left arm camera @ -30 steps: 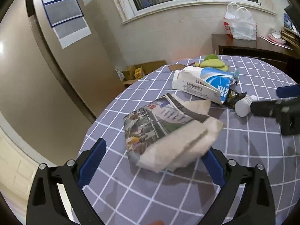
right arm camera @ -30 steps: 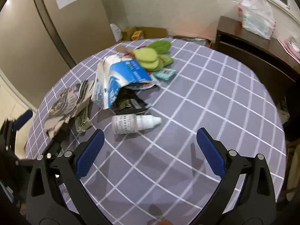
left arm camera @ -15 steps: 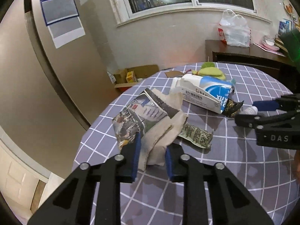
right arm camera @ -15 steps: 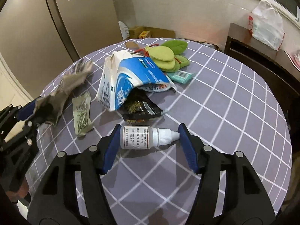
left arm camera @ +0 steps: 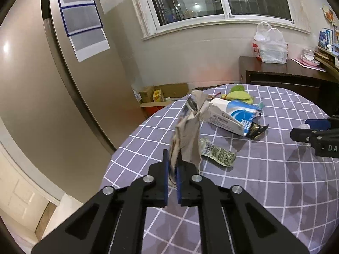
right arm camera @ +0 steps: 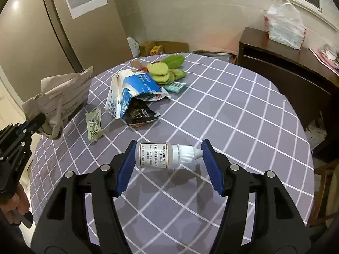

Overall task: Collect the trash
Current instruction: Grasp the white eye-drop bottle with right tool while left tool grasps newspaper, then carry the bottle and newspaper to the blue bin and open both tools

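My left gripper (left arm camera: 172,169) is shut on a crumpled newspaper (left arm camera: 188,135) and holds it up above the table's left edge; the newspaper also shows in the right wrist view (right arm camera: 63,97). My right gripper (right arm camera: 169,158) is shut end to end on a small white dropper bottle (right arm camera: 165,155), lifted just above the cloth. On the round table with a purple checked cloth (right arm camera: 233,116) lie a torn blue and white bag (right arm camera: 131,89), a black wrapper (right arm camera: 139,114) and a green printed wrapper (right arm camera: 94,123).
Green plush pieces (right arm camera: 165,69) and a small teal packet (right arm camera: 174,86) lie at the table's far side. A dark wooden sideboard (right arm camera: 286,67) with a white plastic bag (right arm camera: 284,23) stands at the right. Cardboard boxes (left arm camera: 156,95) sit on the floor by the wall.
My left gripper closed on the newspaper and lifted it off the table, uncovering the green wrapper. My right gripper moved in, closed on the dropper bottle and raised it.
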Demonstrator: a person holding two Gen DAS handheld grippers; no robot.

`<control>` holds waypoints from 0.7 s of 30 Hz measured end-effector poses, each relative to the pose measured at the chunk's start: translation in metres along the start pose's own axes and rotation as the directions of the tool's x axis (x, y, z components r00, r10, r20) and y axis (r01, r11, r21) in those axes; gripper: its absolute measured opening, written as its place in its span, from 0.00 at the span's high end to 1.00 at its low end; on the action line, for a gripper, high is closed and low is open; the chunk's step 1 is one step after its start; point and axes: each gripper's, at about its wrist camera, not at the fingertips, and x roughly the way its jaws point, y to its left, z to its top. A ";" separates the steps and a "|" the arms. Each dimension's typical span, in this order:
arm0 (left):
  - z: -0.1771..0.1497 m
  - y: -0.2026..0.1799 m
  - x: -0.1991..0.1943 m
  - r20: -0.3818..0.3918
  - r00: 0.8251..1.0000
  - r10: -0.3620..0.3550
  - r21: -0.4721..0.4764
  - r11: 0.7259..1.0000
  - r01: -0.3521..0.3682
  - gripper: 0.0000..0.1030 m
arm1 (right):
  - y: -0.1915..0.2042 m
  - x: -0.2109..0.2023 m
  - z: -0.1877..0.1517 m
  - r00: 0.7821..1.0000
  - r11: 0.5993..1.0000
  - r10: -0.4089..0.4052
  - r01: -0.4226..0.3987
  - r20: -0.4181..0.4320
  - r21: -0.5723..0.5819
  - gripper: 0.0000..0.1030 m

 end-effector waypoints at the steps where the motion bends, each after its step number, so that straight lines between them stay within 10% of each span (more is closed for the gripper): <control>1: 0.001 -0.001 -0.005 0.002 1.000 0.000 0.003 1.000 0.000 0.96 | -0.002 -0.002 -0.001 1.000 1.000 0.002 -0.002 0.003 0.002 0.41; 15: 0.037 -0.076 -0.056 0.042 0.991 -0.129 0.060 0.990 0.126 0.96 | -0.066 -0.040 -0.011 0.997 0.996 0.009 -0.016 0.077 0.093 0.41; 21: 0.065 -0.148 -0.073 0.075 0.962 -0.263 0.128 0.959 0.253 0.97 | -0.127 -0.072 -0.022 0.991 0.981 -0.056 0.032 0.120 0.192 0.41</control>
